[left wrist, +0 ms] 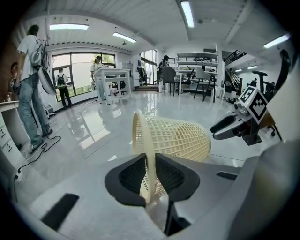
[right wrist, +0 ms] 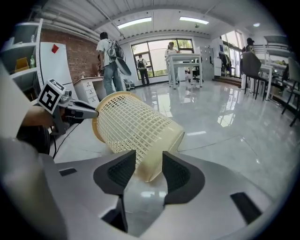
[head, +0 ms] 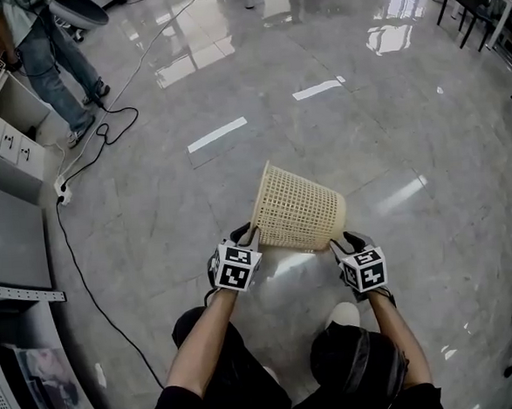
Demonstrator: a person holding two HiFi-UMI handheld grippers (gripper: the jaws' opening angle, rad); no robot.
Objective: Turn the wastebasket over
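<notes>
A cream lattice wastebasket point(head: 296, 209) lies tilted on its side low over the glossy floor, its open mouth to the left and its solid base to the right. In the left gripper view my left gripper point(left wrist: 151, 159) is shut on the basket's rim point(left wrist: 149, 140), which fills the gap between the dark pads. The right gripper point(right wrist: 149, 157) stands open, and the lower corner of the wastebasket's base point(right wrist: 150, 164) lies between its jaws with room at each side. In the head view the left gripper point(head: 245, 237) is at the rim and the right gripper point(head: 346, 239) at the base.
A person point(head: 53, 56) stands at the far left beside grey cabinets point(head: 13, 225). A black cable point(head: 87, 159) runs over the floor there. Dark chairs point(head: 478, 0) stand at the far right, and white tables point(left wrist: 112, 75) with other people are farther off.
</notes>
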